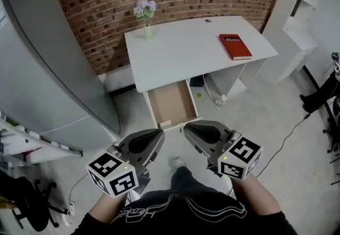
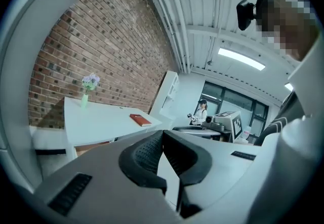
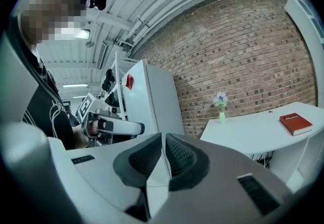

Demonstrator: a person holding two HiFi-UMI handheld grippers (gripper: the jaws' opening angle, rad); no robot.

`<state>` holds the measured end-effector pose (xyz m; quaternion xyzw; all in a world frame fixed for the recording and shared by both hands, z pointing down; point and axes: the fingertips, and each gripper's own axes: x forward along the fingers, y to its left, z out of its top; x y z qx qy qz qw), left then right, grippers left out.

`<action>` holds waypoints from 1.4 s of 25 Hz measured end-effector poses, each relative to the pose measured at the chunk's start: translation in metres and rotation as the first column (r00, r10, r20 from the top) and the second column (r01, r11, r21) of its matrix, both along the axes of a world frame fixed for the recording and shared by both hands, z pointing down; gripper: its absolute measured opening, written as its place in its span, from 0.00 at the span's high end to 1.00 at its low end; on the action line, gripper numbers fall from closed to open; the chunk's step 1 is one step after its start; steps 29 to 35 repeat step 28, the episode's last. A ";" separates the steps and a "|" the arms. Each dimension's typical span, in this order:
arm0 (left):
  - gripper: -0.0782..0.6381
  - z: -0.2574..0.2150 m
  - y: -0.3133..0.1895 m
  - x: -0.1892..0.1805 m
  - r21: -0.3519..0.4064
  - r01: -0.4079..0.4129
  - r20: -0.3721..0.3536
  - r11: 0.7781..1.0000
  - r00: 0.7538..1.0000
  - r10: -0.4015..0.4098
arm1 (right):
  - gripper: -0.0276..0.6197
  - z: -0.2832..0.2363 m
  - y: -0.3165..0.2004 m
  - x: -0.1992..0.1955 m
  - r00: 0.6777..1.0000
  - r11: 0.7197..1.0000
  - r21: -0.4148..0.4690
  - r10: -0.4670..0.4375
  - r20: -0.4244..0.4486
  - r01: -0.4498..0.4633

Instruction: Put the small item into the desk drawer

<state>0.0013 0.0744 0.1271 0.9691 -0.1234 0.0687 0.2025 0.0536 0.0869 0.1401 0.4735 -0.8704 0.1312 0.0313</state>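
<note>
Near side of desk point(image 1: 186, 56): left gripper point(image 1: 161, 132) and right gripper point(image 1: 186, 128), jaws together, nothing held. Drawer point(image 1: 152, 105) pulled out, pale item point(image 1: 166, 123) apparently inside, near end; next, likely: push drawer closed.

Left gripper point(image 1: 160, 132): grey shell, black ribbed jaws
Right gripper point(image 1: 185, 128): same
Marker cubes point(image 1: 112, 174): black-white squares, green light
My shirt point(image 1: 180, 208): black, white line print

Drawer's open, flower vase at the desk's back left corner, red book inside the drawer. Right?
No. The red book lies on the desk top near its right end, not in the drawer, as the head view shows. The drawer is open and the flower vase stands at the back left corner.
</note>
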 end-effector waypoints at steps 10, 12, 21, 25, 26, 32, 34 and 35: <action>0.86 0.008 0.031 0.004 0.065 -0.029 0.025 0.997 0.999 0.027 | 0.87 0.011 0.032 -0.006 0.997 1.000 0.009 0.025 -0.070 -0.025; 0.86 0.009 0.034 0.004 0.066 -0.032 0.027 0.997 0.999 0.030 | 0.87 0.012 0.036 -0.007 0.996 1.000 0.008 0.026 -0.079 -0.026; 0.86 0.020 0.040 0.001 0.051 -0.036 0.046 0.998 0.998 0.034 | 0.87 0.020 0.044 -0.008 0.995 0.999 -0.010 0.040 -0.089 -0.041; 0.86 0.027 0.042 0.002 0.049 -0.040 0.054 0.998 0.998 0.038 | 0.87 0.027 0.045 -0.006 0.997 0.999 -0.022 0.046 -0.066 -0.047; 0.86 0.029 0.041 0.002 0.046 -0.038 0.056 0.998 0.998 0.036 | 0.87 0.030 0.046 -0.006 0.997 0.999 -0.025 0.047 -0.063 -0.048; 0.86 0.034 0.041 0.001 0.042 -0.033 0.060 0.999 0.998 0.031 | 0.87 0.034 0.047 -0.006 0.997 0.998 -0.028 0.048 -0.061 -0.050; 0.86 0.034 0.041 0.001 0.042 -0.033 0.060 0.999 0.998 0.031 | 0.87 0.034 0.047 -0.006 0.997 0.998 -0.028 0.048 -0.061 -0.050; 0.86 0.034 0.041 0.001 0.042 -0.033 0.060 0.999 0.998 0.031 | 0.87 0.034 0.047 -0.006 0.997 0.998 -0.028 0.048 -0.061 -0.050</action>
